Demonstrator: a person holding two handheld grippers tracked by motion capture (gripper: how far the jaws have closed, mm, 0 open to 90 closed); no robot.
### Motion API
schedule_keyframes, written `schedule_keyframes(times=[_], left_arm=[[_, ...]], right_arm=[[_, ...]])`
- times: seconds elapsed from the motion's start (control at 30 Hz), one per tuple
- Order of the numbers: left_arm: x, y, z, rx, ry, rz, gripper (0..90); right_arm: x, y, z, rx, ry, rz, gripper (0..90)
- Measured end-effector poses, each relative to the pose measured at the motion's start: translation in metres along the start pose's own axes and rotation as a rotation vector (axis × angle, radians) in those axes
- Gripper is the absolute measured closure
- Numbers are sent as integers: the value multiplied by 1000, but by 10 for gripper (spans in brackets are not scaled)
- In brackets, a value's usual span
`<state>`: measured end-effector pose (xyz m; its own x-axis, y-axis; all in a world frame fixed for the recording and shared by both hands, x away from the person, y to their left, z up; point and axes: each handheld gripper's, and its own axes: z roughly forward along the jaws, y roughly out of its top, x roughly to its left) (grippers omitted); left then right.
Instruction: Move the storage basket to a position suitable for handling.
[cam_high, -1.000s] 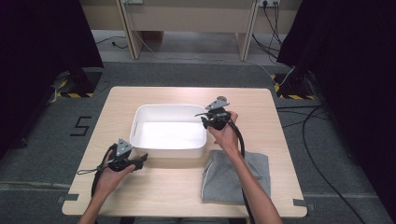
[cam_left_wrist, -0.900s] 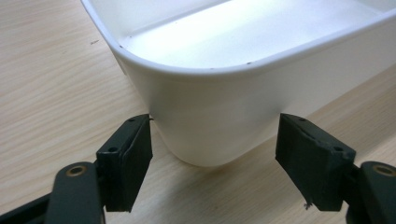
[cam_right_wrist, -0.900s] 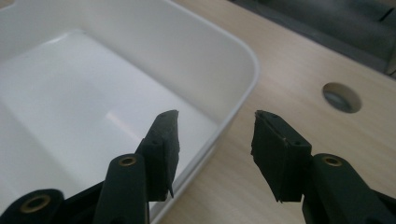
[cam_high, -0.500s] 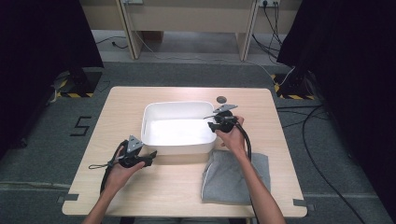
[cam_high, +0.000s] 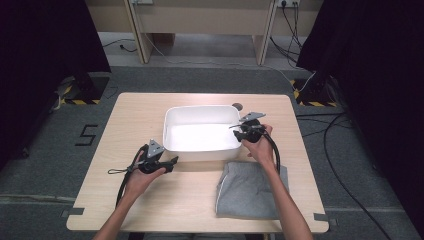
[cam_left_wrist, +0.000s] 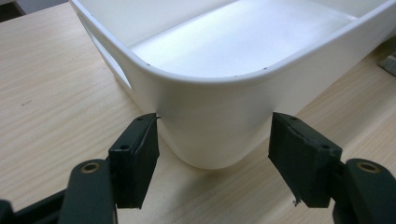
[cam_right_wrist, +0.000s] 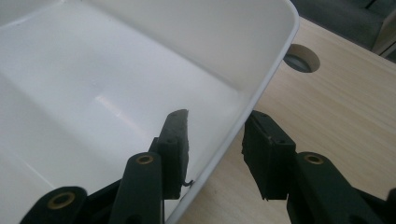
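Note:
A white plastic tub (cam_high: 200, 108) stands empty in the middle of the wooden table (cam_high: 130, 120). My right gripper (cam_high: 235, 126) straddles its right rim, one jaw inside and one outside. In the right gripper view that gripper (cam_right_wrist: 217, 116) has just been closing and now pinches the tub (cam_right_wrist: 93, 93) wall. My left gripper (cam_high: 174, 160) lies at the tub's near left corner. In the left gripper view its jaws (cam_left_wrist: 215, 140) have just been closing but still stand apart, with the rounded corner of the tub (cam_left_wrist: 210, 56) between them and a gap at the right pad.
A folded grey cloth (cam_high: 250, 190) lies on the table near the front right, just in front of the tub. A round cable hole (cam_high: 237, 106) (cam_right_wrist: 301, 60) sits in the tabletop behind the tub's right corner. Bare wood spreads to the left.
The tub has slid to the right along the table together with my right gripper. My left gripper has followed it to the right, staying at its near left corner.

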<state>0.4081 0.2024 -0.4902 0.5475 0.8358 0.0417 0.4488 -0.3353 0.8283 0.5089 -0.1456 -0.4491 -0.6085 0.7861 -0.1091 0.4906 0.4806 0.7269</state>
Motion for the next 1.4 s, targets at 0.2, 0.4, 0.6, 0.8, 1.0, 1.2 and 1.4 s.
schedule_keyframes(times=[0.2,0.4,0.6,0.8,1.0,1.2,1.4], left_arm=[[-5,7,5,-8,-16,4,331],[-12,11,10,-15,-36,9,331],[-16,16,14,-16,-46,13,331],[-19,20,17,-19,-53,14,331],[-23,22,19,-22,-61,14,331],[-26,24,21,-22,-66,14,330],[-27,24,22,-23,-68,13,329]], right_arm=[[-5,-8,-8,3,-9,-3,609],[-9,-17,-18,11,-29,-2,606],[-13,-24,-25,7,-42,-1,597],[-17,-28,-29,2,-49,10,597],[-20,-32,-32,3,-54,12,595],[-24,-35,-35,3,-50,19,590],[-25,-36,-37,5,-51,26,588]])
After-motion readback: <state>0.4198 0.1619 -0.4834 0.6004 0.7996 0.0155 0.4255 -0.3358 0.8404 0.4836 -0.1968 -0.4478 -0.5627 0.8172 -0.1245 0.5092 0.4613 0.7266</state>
